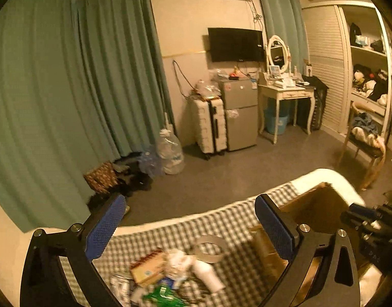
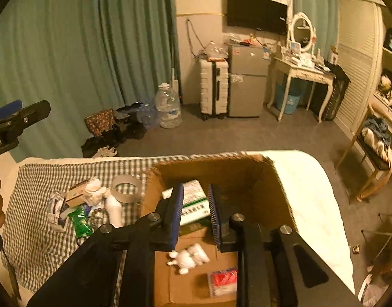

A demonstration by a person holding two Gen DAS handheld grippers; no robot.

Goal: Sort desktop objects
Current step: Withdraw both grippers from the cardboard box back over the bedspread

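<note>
A pile of small objects (image 2: 88, 204) lies on the checked cloth: a tape roll (image 2: 126, 184), a white bottle (image 2: 113, 211), a brown box (image 2: 76, 194), a green packet (image 2: 79, 218). The pile also shows blurred in the left wrist view (image 1: 170, 273). A cardboard box (image 2: 280, 186) to its right holds a white-green booklet (image 2: 193, 199), a white figurine (image 2: 188, 255) and a red-white pack (image 2: 222, 281). My right gripper (image 2: 196, 215) hangs over the box, jaws partly open, empty. My left gripper (image 1: 190, 230) is wide open and empty above the pile.
The checked cloth (image 2: 37, 230) covers a white bed or table (image 2: 311, 192). Beyond it are grey floor, green curtains (image 1: 67, 89), a suitcase (image 1: 208, 125), a small fridge (image 1: 240, 115), a dressing table (image 1: 285, 94) and a chair (image 1: 367, 143).
</note>
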